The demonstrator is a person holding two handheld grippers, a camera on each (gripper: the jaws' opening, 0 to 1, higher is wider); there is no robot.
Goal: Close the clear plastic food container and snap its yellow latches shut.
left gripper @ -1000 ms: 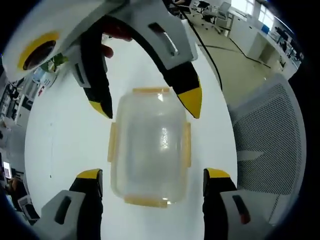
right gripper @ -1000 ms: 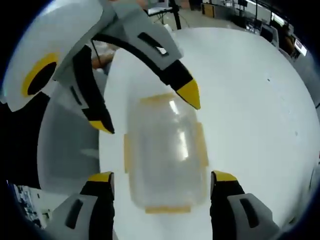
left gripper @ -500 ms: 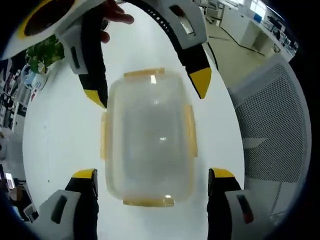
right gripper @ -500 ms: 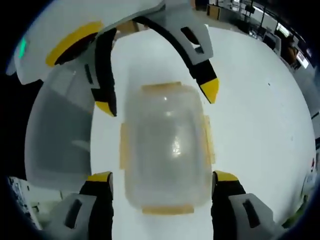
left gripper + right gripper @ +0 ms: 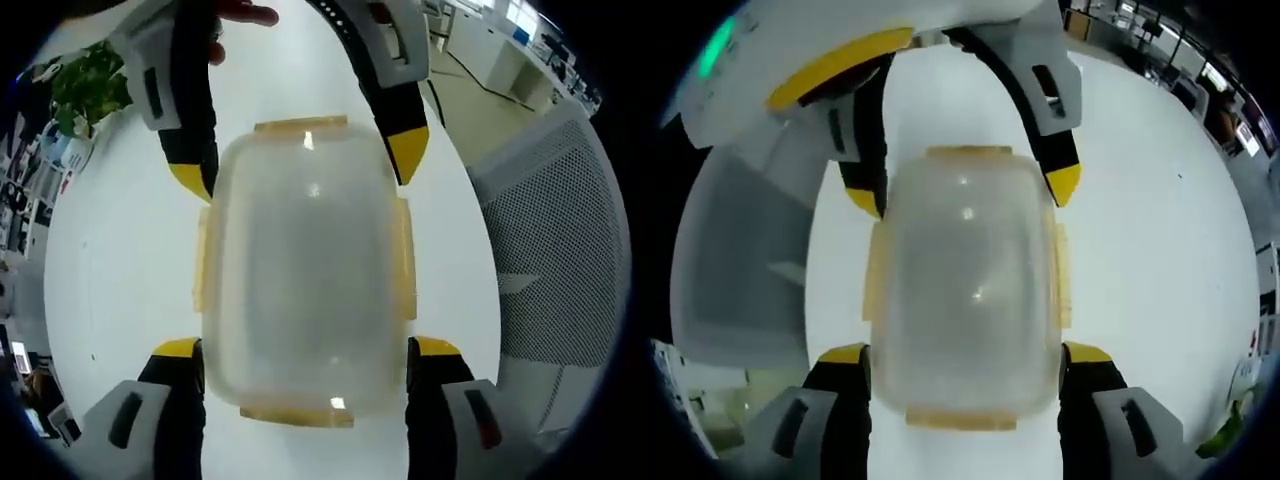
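A clear plastic container (image 5: 305, 270) with its lid on lies on the white table (image 5: 120, 260). Yellow latches run along all its sides, such as one side latch (image 5: 405, 260) and the near-end latch (image 5: 295, 415). My left gripper (image 5: 307, 350) is open, its yellow-tipped jaws standing either side of the container's near end. My right gripper (image 5: 300, 168) reaches in from the opposite end, also open, its tips flanking the far corners. In the right gripper view the container (image 5: 970, 280) sits between my right gripper (image 5: 965, 353) below and my left gripper (image 5: 964, 192) above.
A grey mesh chair (image 5: 540, 270) stands past the table edge, also visible as the chair (image 5: 740, 270) in the right gripper view. A green plant (image 5: 90, 85) is at the table's far side. A hand (image 5: 240, 12) holds the right gripper. Office desks lie beyond.
Both grippers have closed in on the container from opposite ends, so it looks larger in both views. Their jaws now stand beside its corners. The container has stayed in place.
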